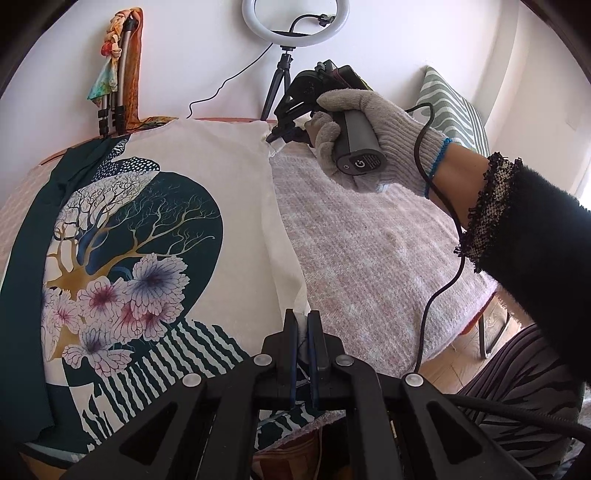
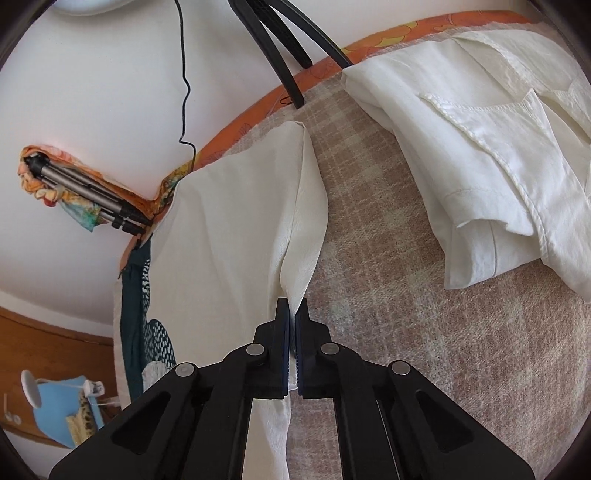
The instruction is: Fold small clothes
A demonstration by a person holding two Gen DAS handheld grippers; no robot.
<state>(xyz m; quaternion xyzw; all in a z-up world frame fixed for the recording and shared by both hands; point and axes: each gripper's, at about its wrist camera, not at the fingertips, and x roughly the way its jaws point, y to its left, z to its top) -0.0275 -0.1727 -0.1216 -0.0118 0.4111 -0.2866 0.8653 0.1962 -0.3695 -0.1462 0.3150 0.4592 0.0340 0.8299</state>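
Left tongs (image 1: 303, 321): pinched narrow on the near right edge of the printed cloth (image 1: 207, 192), a strip of white fabric seen between the pads. Right tongs (image 2: 293, 308): likewise closed on the same cloth's white edge (image 2: 258, 206), farther along towards its far corner; in the left view these tongs (image 1: 272, 139) are seen at that corner, carried by a gloved hand (image 1: 373, 122). The cloth, cream with a dark tree-and-flower print, is laid flat on the left part of a pinkish woven cover (image 1: 369, 251) over the worktop. A white garment (image 2: 498, 155) is recorded lying crumpled on the cover, well apart to the right. A ring light (image 1: 295, 22) is noted at the wall behind.
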